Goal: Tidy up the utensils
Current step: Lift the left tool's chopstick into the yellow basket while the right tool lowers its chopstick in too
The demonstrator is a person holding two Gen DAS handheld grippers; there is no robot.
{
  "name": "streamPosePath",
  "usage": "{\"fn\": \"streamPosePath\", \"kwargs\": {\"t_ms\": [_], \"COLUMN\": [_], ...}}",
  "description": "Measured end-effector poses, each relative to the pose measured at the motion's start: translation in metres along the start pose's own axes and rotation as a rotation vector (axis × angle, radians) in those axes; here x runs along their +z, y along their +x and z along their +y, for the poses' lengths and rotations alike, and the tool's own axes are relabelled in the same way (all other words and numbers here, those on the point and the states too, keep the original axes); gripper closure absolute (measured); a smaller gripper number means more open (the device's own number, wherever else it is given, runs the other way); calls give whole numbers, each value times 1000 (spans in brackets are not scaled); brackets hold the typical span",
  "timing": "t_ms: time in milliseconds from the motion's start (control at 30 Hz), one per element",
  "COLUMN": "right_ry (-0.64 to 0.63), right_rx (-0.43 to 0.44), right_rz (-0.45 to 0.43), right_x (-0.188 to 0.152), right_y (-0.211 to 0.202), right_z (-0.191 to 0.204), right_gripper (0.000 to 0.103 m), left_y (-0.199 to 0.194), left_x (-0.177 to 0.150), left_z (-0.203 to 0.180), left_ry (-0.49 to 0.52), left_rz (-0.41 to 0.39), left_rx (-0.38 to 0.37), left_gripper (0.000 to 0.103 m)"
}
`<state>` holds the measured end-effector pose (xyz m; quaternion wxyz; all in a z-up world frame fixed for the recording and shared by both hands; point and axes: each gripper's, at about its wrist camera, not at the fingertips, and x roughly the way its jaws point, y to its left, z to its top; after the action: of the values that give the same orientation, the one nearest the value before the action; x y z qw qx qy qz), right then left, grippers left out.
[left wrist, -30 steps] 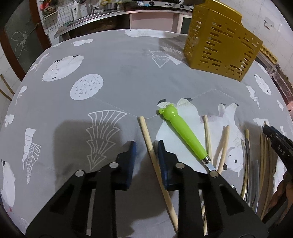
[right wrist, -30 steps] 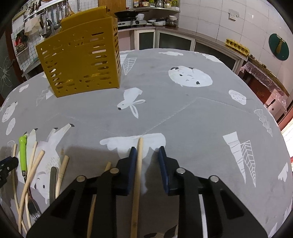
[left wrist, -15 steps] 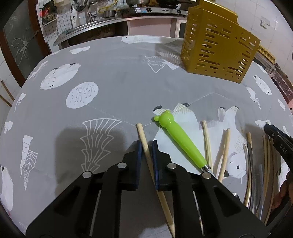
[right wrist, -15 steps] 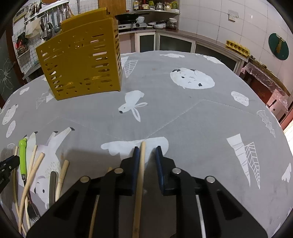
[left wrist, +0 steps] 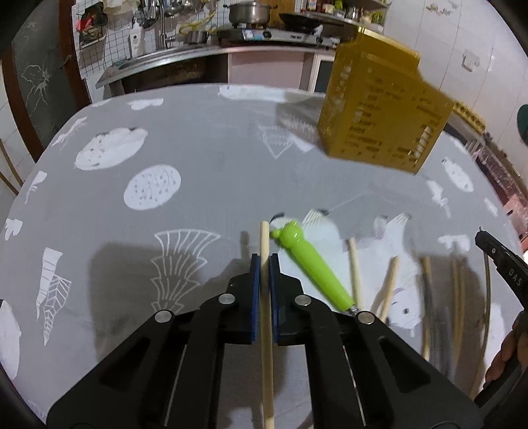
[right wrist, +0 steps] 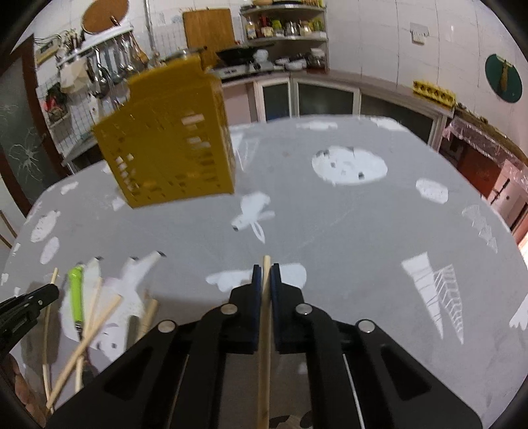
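Note:
My left gripper (left wrist: 264,259) is shut on a pale wooden chopstick (left wrist: 265,241) whose tip pokes out past the blue pads. Beside it lies a green-handled utensil (left wrist: 308,264) on the grey tablecloth, with several more chopsticks (left wrist: 389,283) to its right. My right gripper (right wrist: 266,269) is shut on another wooden chopstick (right wrist: 266,264), held along the fingers. The yellow slotted utensil holder (left wrist: 379,122) stands at the far side of the table, seen also in the right wrist view as the holder (right wrist: 168,138). The loose chopsticks (right wrist: 89,326) and green utensil (right wrist: 76,293) lie low on the left there.
The round table carries a grey cloth with white prints (left wrist: 151,191). A kitchen counter with a stove and pots (left wrist: 264,29) runs behind it. The other gripper's tip shows at the right edge (left wrist: 498,260) and at the left edge (right wrist: 29,302).
Both grippers closed fully onto their chopsticks. Both views tilted up, showing more of the kitchen, and the right one rose slightly with its stick.

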<state>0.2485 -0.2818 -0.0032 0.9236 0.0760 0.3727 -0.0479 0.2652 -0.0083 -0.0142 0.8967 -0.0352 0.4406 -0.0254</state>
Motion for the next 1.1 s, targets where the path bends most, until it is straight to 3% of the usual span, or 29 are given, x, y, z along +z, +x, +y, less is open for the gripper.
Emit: {"fn": "streamPosePath", "kwargs": {"t_ms": [233, 467, 667, 867, 1100], "right_ry": [-2, -13, -23, -26, -49], "right_rx": [28, 52, 54, 74, 83], "right_rz": [-121, -274, -350, -404, -527], "right_x": [14, 22, 27, 29, 45], "right_y": [-35, -68, -83, -91, -114], "right_z": [3, 6, 6, 6, 12], "right_gripper": [97, 97, 97, 97, 97], "left_y": [-43, -76, -90, -99, -114], "left_x": [11, 23, 31, 41, 61], "left_z": [-1, -6, -16, -21, -28], "left_ry": [-13, -9, 11, 11, 21], "left_rz": [-151, -242, -319, -378, -467], "left_rx": [-39, -84, -77, -149, -173], "left_gripper": [99, 99, 99, 99, 99]}}
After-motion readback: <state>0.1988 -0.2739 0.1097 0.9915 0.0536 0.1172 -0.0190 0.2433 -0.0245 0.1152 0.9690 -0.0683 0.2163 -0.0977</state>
